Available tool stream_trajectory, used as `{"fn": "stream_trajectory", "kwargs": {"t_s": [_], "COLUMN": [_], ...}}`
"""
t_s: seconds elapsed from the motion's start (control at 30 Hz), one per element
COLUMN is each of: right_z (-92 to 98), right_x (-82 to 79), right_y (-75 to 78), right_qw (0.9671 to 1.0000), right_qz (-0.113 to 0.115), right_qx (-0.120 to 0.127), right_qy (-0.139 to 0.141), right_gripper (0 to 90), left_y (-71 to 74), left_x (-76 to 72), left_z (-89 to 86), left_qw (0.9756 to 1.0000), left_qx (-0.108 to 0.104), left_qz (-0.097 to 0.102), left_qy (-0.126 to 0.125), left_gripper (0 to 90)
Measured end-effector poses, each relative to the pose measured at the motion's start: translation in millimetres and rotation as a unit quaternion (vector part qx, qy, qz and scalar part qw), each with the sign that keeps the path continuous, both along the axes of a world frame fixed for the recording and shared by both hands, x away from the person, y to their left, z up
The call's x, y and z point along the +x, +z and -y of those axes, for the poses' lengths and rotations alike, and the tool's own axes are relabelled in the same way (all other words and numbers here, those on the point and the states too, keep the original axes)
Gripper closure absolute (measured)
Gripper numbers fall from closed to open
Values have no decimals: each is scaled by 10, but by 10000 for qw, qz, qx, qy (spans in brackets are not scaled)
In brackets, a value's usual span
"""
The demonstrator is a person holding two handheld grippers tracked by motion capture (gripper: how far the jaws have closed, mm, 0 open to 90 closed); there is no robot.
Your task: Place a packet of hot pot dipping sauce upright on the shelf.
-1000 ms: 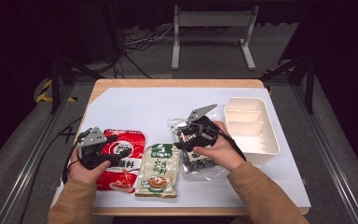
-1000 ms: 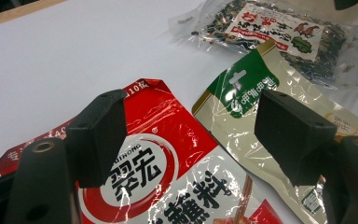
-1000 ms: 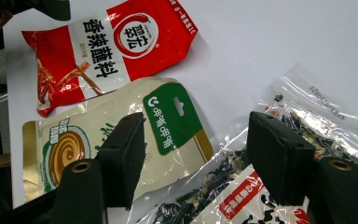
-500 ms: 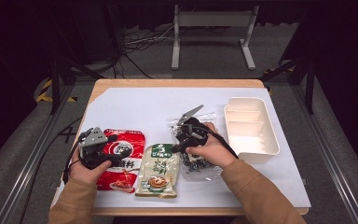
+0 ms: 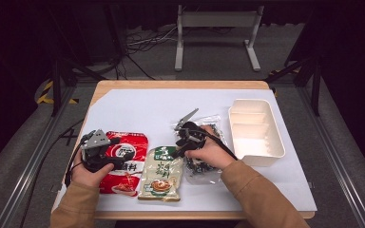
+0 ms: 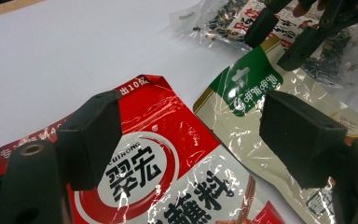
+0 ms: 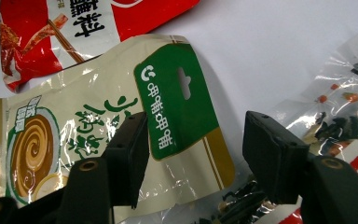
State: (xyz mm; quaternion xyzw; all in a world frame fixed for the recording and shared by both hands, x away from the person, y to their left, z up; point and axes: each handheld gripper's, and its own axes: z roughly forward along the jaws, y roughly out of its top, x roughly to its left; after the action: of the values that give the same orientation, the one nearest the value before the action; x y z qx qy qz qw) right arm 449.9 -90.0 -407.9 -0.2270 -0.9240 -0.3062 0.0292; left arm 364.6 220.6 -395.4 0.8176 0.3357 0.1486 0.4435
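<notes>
Jaws of right gripper [image 7: 193, 154], just closing, gape over green-topped pouch [image 7: 121, 116]; left gripper [image 6: 191, 135] wide.

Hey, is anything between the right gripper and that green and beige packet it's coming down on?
Nothing visible. The right gripper has open jaws that have just been closing a little, straddling the green-topped corner of the beige packet, with no other thing between them. The clear packet lies to one side.

Three pouches [image 5: 161, 168] crowd the front; white sheet [image 5: 147, 107] behind lies open.
</notes>
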Motion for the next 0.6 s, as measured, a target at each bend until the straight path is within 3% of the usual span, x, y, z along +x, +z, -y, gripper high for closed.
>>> {"fn": "stream_trajectory", "kwargs": {"t_s": [0.3, 0.6], "right_z": [-73, -105], "right_x": [-24, -134], "right_y": [-9, 114], "right_qw": [9995, 9992], "right_qz": [-253, -114], "right_qx": [34, 25], "right_qy": [162, 389], "right_gripper": [475, 559], "left_y": [-2, -6], "left_x": [-1, 6], "left_z": [-3, 8], "left_qw": [10000, 10000], "left_qx": [6, 38], "left_qz": [-19, -13], "left_qy": [2, -30], "left_gripper": [217, 215]}}
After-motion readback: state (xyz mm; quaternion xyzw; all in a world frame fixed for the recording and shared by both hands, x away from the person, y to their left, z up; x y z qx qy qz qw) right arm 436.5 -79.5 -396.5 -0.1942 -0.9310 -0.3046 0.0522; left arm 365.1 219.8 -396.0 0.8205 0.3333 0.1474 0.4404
